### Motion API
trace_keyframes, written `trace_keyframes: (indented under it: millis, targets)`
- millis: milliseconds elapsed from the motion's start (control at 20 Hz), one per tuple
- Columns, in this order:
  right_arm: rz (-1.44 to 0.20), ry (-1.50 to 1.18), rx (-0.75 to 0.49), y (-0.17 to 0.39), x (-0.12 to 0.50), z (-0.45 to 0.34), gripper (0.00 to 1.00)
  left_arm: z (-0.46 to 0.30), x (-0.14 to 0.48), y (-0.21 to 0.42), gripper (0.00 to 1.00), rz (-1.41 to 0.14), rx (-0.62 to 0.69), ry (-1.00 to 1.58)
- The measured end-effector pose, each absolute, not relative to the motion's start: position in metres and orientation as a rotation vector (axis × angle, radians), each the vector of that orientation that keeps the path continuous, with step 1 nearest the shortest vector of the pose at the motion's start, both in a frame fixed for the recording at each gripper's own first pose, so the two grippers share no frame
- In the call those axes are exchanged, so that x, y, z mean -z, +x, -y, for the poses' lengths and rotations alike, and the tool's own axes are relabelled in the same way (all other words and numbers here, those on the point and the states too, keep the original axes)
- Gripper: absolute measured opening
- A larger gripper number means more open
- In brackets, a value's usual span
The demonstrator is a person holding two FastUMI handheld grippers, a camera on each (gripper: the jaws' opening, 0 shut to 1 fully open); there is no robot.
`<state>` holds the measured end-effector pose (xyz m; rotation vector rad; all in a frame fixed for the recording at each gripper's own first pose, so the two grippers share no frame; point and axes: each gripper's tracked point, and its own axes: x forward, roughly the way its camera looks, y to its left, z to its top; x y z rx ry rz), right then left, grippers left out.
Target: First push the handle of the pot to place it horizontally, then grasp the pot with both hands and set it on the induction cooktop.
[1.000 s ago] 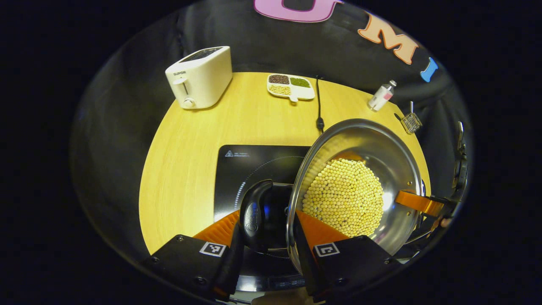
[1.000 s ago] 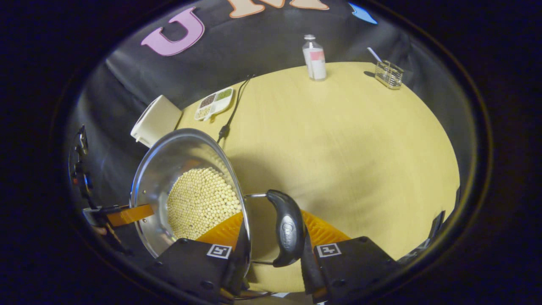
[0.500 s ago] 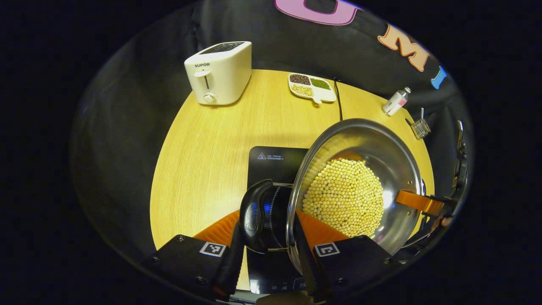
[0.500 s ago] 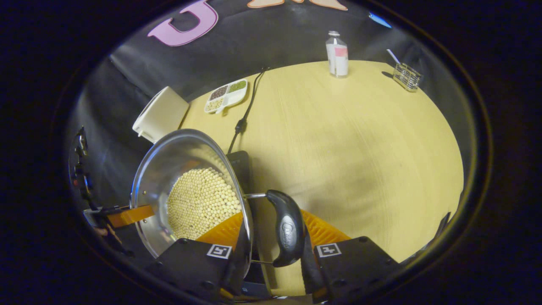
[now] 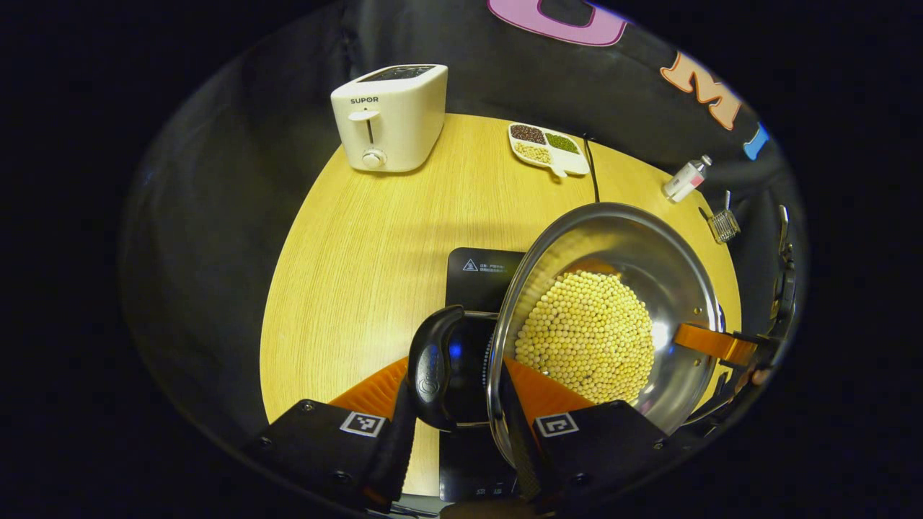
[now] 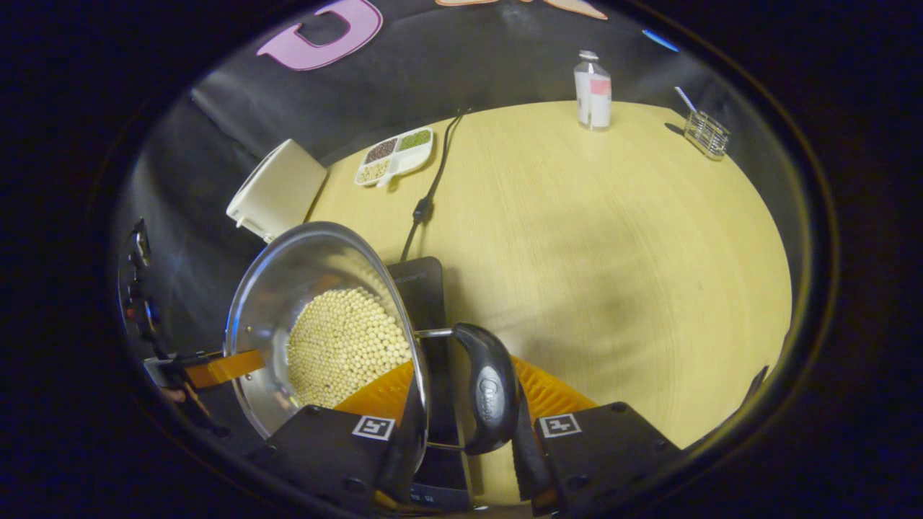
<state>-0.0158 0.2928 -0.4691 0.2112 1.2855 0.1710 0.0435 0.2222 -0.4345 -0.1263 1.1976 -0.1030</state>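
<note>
Each claw, left (image 5: 453, 404) and right (image 6: 461, 422), is clamped around a side handle so the bean-filled pot (image 5: 613, 317) hangs level above the induction cooktop (image 5: 476, 274).

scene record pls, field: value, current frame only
pot: steel, holds pale beans, carried above the table
left gripper: fingers either side of the pot's left handle and rim
right gripper: same on the right handle
induction cooktop: black, partly under the pot
table: toaster, divided dish, bottle
</note>
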Motion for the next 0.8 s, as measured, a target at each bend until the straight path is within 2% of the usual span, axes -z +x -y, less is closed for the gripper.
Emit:
trace_keyframes:
  millis: [600, 800]
  targets:
    - [-1.304, 0.234, -0.144, -0.0216, 0.4685, -0.2923, 0.58, -0.2211, 0.4355, 0.0443, 0.61, -1.208, 0.133, -0.111]
    - [-1.301, 0.236, -0.144, -0.0221, 0.4681, -0.2916, 0.58, -0.2212, 0.4348, 0.0428, 0.65, -1.214, 0.138, -0.103]
